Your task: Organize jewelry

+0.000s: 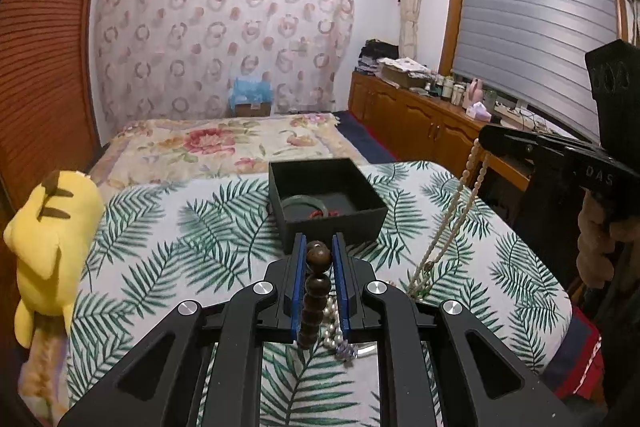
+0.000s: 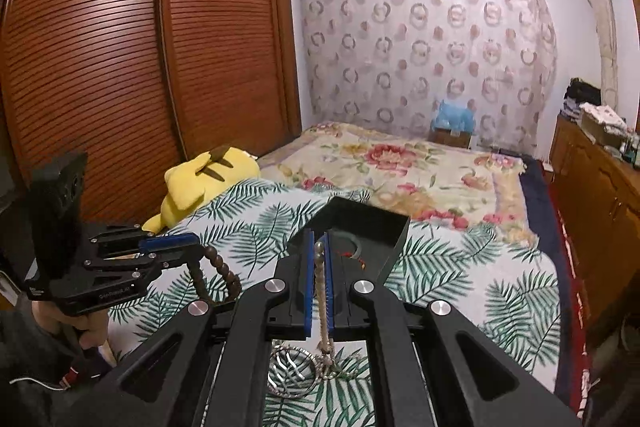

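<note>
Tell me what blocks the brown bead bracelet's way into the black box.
Nothing visible does. The left gripper holds the brown bead bracelet just short of the open black box; only bedspread lies between.

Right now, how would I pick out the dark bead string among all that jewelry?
Find the leaf-print bedspread with the black box. In front of it, the left tongs pinch the wooden bead string: big dark brown round beads, unlike the tiny pale-beaded necklace hanging from the right tongs.

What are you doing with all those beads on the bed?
Someone is tidying jewelry with two handheld tools. The left tool grips a dark brown bead bracelet. The right tool grips a pale beaded necklace. Ahead sits an open black box, already holding a green bangle.
</note>
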### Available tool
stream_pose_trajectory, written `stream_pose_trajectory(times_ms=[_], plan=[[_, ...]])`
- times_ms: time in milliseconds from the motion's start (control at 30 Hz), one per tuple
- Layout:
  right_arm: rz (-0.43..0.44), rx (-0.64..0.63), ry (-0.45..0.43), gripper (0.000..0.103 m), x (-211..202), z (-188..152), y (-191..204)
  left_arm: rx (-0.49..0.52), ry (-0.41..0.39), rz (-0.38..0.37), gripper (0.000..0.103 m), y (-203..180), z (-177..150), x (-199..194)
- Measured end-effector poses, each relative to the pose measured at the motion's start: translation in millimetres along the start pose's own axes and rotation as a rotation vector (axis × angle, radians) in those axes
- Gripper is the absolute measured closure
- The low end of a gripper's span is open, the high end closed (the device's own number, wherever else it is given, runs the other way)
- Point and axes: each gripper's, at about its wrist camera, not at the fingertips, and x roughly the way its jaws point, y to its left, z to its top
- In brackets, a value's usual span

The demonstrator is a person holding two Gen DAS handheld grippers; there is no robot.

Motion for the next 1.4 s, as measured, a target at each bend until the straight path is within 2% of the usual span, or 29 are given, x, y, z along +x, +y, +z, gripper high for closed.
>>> stream_pose_trajectory(times_ms=[233, 567, 933, 1200, 1400], plan=[[-0.017, -0.027, -0.036, 0.098, -3.3, 24.4, -1.0, 0.032, -0.039, -0.008, 0.091, -7.2, 23.3, 2.2], [-0.036, -0.061, -0.088, 0.098, -2.1, 64.5, -9.8, 0.055, -0.049, -0.028, 0.091, -10.9, 46.7, 21.1], [-0.021, -0.061, -0.101, 0.098, 12.7, 98.4, -31.7, 0.051, -0.028, -0.035, 0.091, -5.1, 73.7, 48.6], [0.003, -0.068, -0.086, 0.097, 37.6, 120.2, -47.0, 0.042, -0.011, -0.039, 0.091, -0.8, 91.3, 69.7], [0.012, -0.056, -0.072, 0.097, 61.1, 128.7, -65.0, 0.032, 0.032, -0.04, 0.091, 6.7, 94.5, 94.9]])
